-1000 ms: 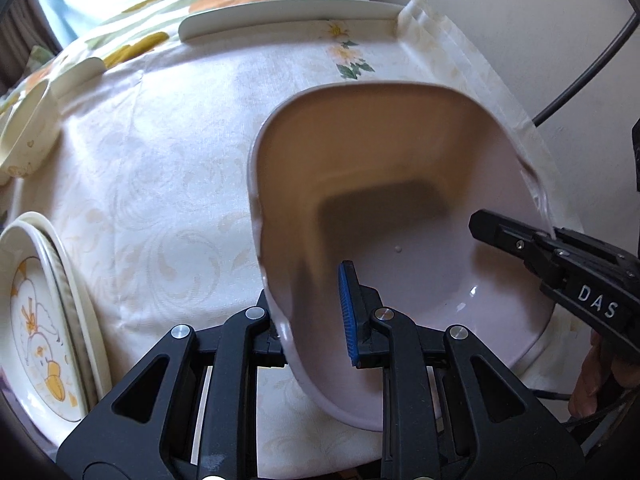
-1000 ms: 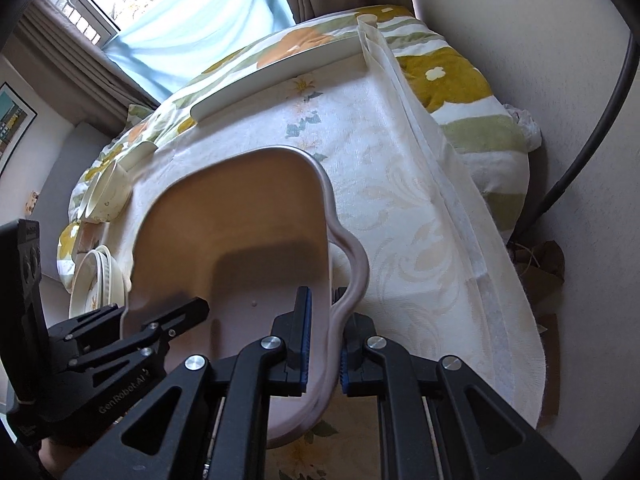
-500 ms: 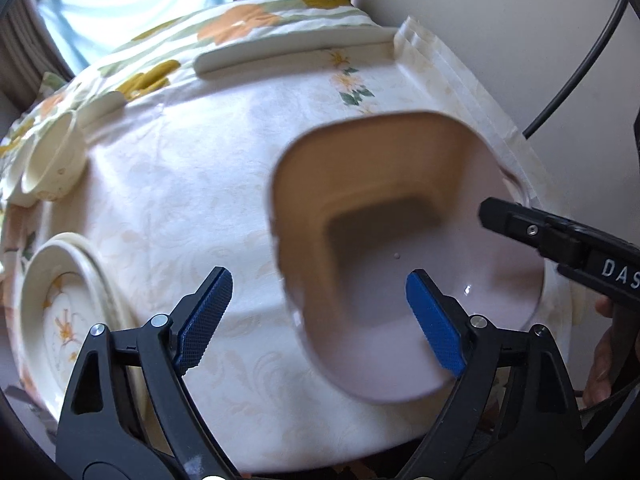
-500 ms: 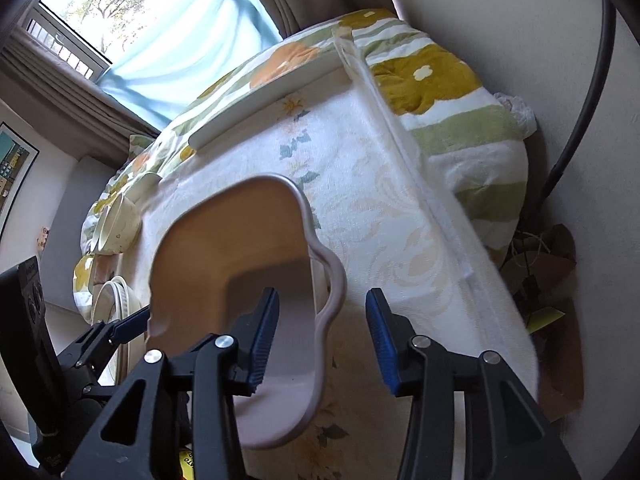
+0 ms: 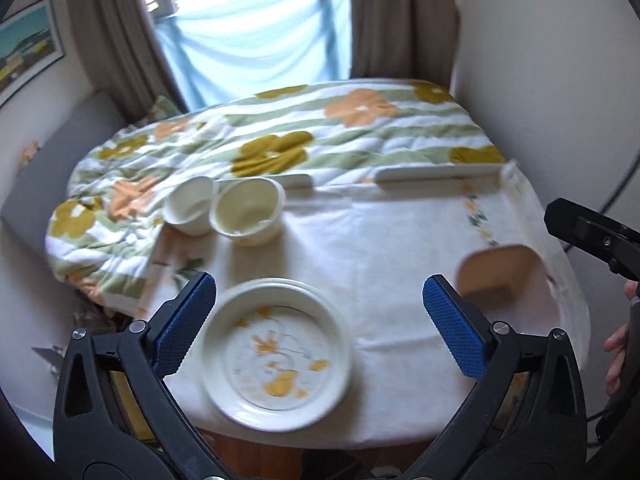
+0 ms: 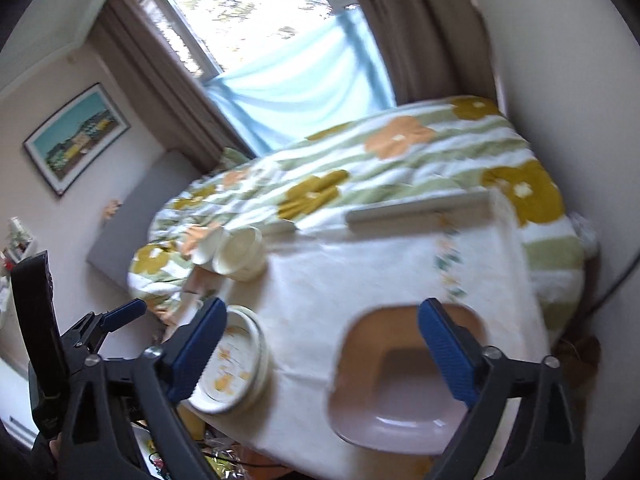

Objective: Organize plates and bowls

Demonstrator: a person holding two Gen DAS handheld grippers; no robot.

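Observation:
A pink squarish bowl [image 6: 404,376] rests on the white tablecloth at the table's near right; it also shows in the left wrist view [image 5: 508,280]. A stack of cream plates with yellow duck prints [image 5: 276,356] sits at the near left, also in the right wrist view [image 6: 232,364]. Two cream bowls [image 5: 248,210] [image 5: 191,204] stand side by side at the far left. My left gripper [image 5: 320,324] is open and empty above the plates. My right gripper [image 6: 324,352] is open and empty, above the pink bowl's left rim.
A floral quilt [image 5: 280,136] lies behind the table. A white raised strip [image 5: 440,174] runs along the table's far edge. A wall [image 5: 560,80] and a dark cable are at the right. A curtained window [image 5: 256,28] is behind.
Both grippers let go of the pink bowl, opened wide and drew back and up. The bowl stays on the table. The left view swung toward the plates.

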